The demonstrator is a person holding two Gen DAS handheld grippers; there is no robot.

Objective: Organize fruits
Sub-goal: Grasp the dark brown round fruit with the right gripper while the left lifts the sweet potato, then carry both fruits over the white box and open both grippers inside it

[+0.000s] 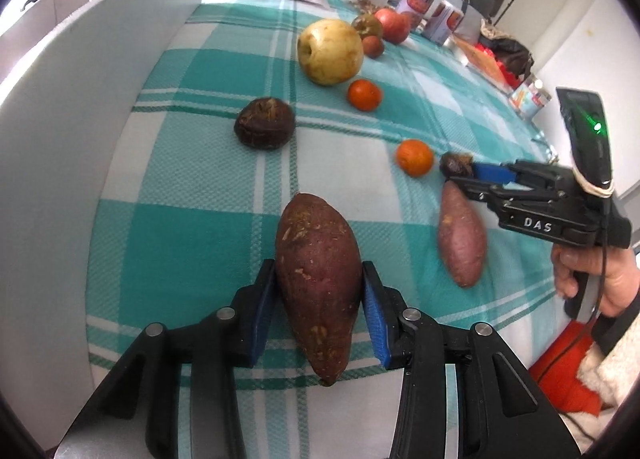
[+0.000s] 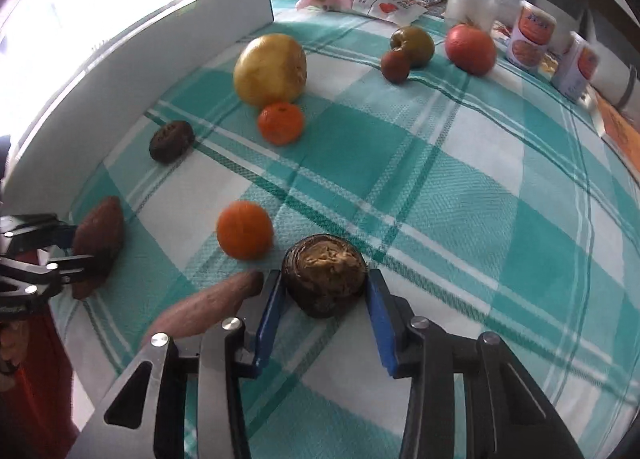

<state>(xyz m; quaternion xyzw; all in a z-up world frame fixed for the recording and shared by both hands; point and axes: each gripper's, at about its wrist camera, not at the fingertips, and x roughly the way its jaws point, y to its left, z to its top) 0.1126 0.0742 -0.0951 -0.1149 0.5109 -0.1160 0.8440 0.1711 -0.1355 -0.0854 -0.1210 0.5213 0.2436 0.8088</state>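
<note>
My left gripper [image 1: 318, 269] is shut on a dark red sweet potato [image 1: 320, 283], both blue pads pressed to its sides; the same grip shows in the right wrist view as left gripper [image 2: 80, 245] on sweet potato [image 2: 100, 239]. My right gripper [image 2: 325, 279] is shut on a round brown fruit [image 2: 326, 279] resting on the checked cloth [image 2: 460, 199]. In the left wrist view, the right gripper [image 1: 460, 173] holds that fruit [image 1: 454, 162]. A paler sweet potato [image 1: 462, 235] [image 2: 208, 307] lies just left of the right gripper. An orange [image 1: 415, 157] [image 2: 245, 229] sits close by.
Farther back lie a second orange [image 2: 280, 123], a big yellow fruit [image 2: 270, 69], a dark brown fruit [image 2: 172, 141], a green apple [image 2: 414, 43], a small brown fruit [image 2: 395, 66] and a red apple [image 2: 471, 49]. A white board [image 1: 80, 99] walls the left; cans [image 2: 530, 37] stand behind.
</note>
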